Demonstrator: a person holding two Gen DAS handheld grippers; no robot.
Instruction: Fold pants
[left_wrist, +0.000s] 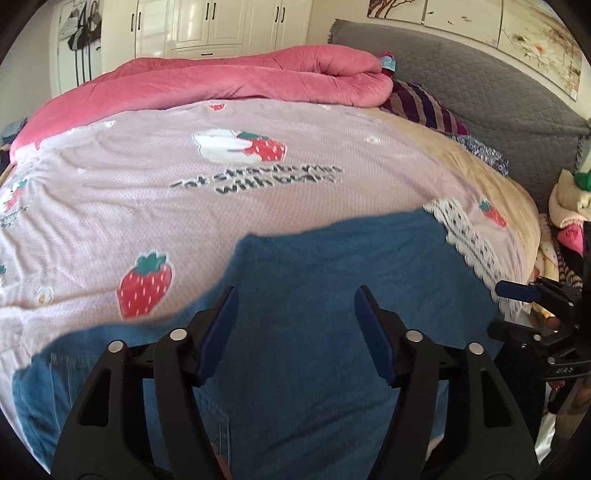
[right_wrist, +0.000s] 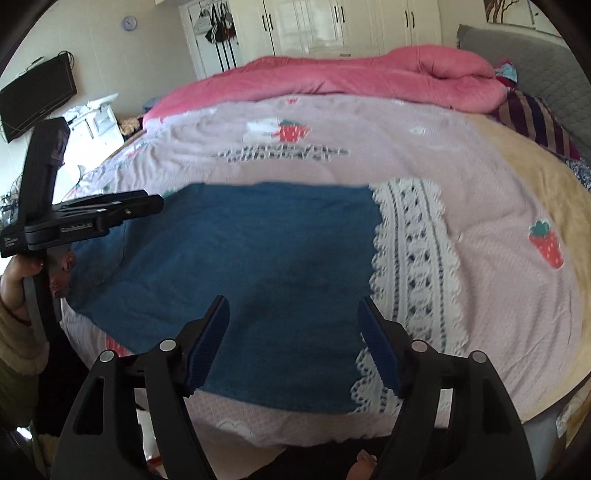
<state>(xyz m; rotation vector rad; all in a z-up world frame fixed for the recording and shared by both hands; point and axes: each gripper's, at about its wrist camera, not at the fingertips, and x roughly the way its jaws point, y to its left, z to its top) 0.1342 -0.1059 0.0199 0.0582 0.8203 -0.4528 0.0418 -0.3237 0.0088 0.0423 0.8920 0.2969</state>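
Blue pants (right_wrist: 236, 266) lie flat, long axis left-right.

Fuzzy matt blue pants (right_wrist: 240, 266), textured pink cotton sheet (left_wrist: 147, 206), white openwork lace trim (right_wrist: 413, 258), plush pink quilt (left_wrist: 229, 81)

Pants (right_wrist: 240, 266) on bedspread (right_wrist: 480, 229), quilt (right_wrist: 351, 77) behind

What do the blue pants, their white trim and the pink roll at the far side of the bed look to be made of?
Blue pants: soft, matte, fuzzy-looking fabric, perhaps fleece or brushed denim; motion blur leaves it open.
White trim: openwork lace or crochet, with rows of holes and a scalloped edge.
Pink roll: thick plush quilt, with a velvety matte nap.
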